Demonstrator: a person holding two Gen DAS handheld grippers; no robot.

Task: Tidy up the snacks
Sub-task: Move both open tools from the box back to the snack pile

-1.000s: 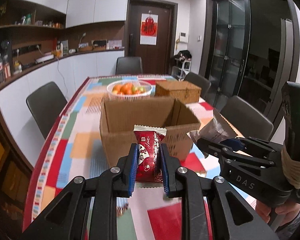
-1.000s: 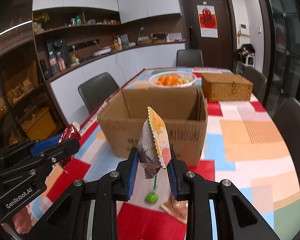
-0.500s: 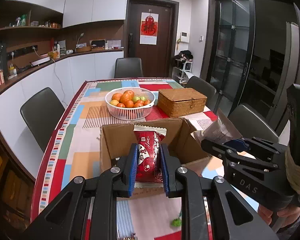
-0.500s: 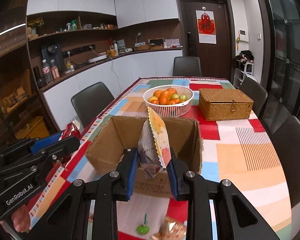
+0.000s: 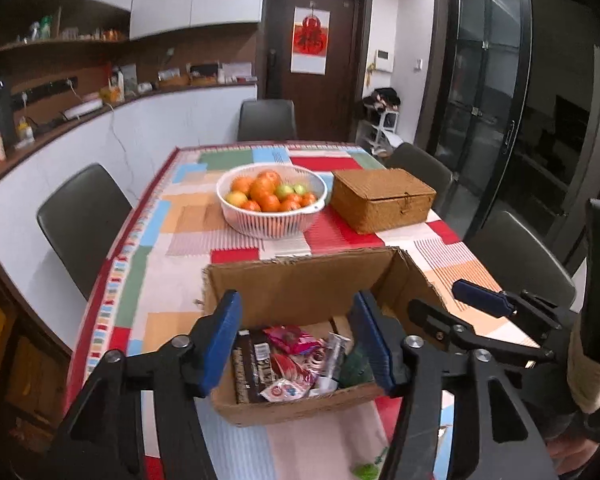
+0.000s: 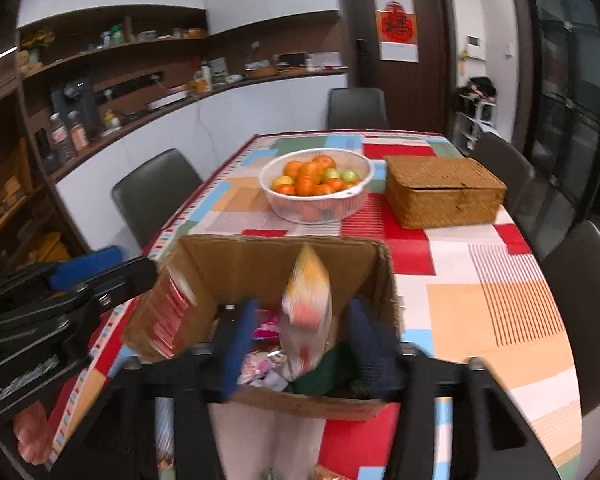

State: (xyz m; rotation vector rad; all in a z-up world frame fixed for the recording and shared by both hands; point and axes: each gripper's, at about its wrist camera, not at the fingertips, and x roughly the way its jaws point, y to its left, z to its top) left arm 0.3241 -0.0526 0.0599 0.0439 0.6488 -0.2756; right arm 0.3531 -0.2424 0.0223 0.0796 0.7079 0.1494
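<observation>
My left gripper hangs over the cardboard box, and its blue jaws are opening with nothing held between them; down in the box lie the snacks, with a red packet among them. To the right, my right gripper is over the same box, and its jaws are opening too, so the orange and white snack bag sits loose and blurry between them. Behind the box on the patchwork tablecloth stand a white fruit basket and then a woven box.
</observation>
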